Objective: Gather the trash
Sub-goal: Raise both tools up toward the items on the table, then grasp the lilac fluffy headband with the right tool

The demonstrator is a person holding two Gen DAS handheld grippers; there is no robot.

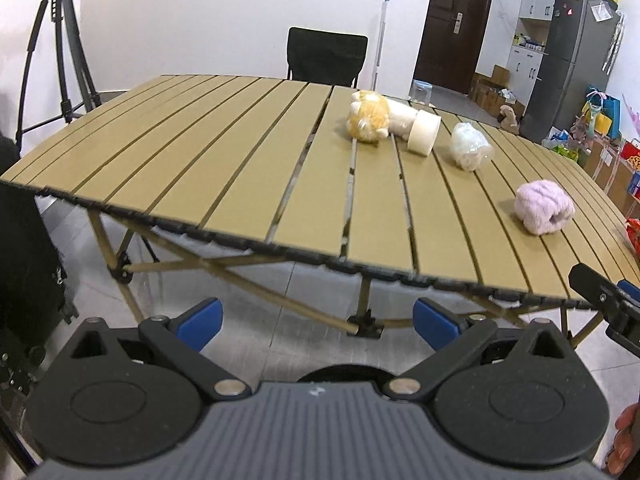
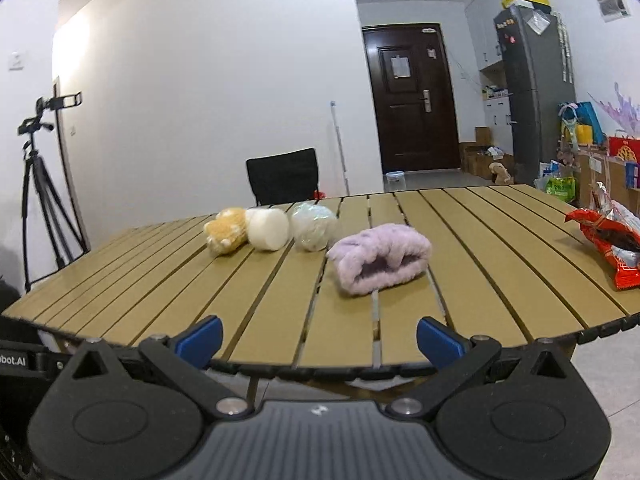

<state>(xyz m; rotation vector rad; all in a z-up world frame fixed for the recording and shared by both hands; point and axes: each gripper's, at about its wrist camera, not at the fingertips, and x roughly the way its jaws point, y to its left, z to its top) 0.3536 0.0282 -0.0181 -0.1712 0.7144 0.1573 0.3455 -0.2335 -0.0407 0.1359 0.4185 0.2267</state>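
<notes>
On the slatted table (image 2: 500, 264), trash and soft things lie untouched while both grippers hang off its near edge with fingers spread wide and empty.

Near the table's right edge lies a red snack wrapper (image 2: 608, 240), torn open, crumpled, silver inside, with a dark patch showing at its mouth. Left of it sits a rolled lilac fluffy cloth (image 2: 380, 264), then a crumpled clear plastic ball (image 2: 314, 226) with something pale inside, a cream tape roll (image 2: 268, 228) on its side, and an orange plush toy (image 2: 226, 232) touching the roll. Both the left gripper (image 1: 318, 322) and the right gripper (image 2: 318, 340) are well short of the items.
</notes>
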